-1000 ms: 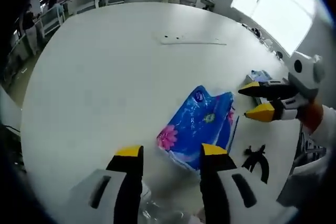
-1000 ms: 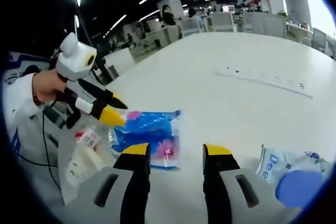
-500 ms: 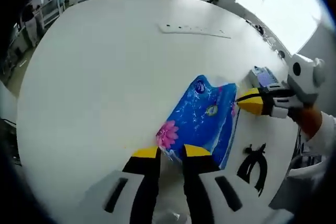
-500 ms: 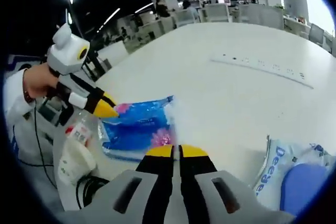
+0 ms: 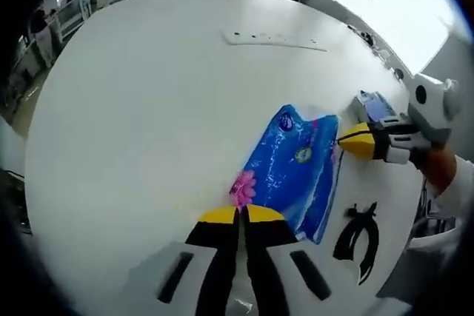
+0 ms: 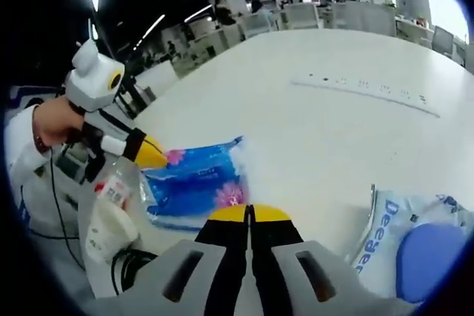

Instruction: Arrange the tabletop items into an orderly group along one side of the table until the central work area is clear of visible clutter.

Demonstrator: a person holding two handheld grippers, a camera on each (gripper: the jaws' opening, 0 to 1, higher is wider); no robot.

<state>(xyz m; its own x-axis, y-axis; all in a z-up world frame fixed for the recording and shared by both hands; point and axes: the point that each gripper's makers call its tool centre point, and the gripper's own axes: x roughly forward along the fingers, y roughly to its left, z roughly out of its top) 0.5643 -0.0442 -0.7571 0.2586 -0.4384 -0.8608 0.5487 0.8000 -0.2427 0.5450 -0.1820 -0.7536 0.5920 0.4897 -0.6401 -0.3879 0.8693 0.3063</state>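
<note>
A blue tissue pack (image 5: 292,164) with pink flowers lies flat on the white table (image 5: 148,109). In the left gripper view my left gripper (image 5: 241,214) is shut, its yellow tips pinching the pack's near corner by a flower. My right gripper (image 5: 349,143) comes in from the right, shut against the pack's far side edge. In the right gripper view the same pack (image 6: 194,183) lies just past my right gripper (image 6: 250,213), whose jaws are closed on its near edge. The left gripper (image 6: 157,157) touches the pack's left corner there.
A blue-and-white wipes pack (image 6: 396,231) with a round blue lid lies at the right. A black cable piece (image 5: 357,238) and a white bottle in clear wrap (image 6: 109,216) lie near the table edge. A power strip (image 5: 274,38) lies far across the table.
Both grippers have gone from open to shut. The left one closed in on the pack's near corner, the right one on its opposite edge. The pack has barely shifted.
</note>
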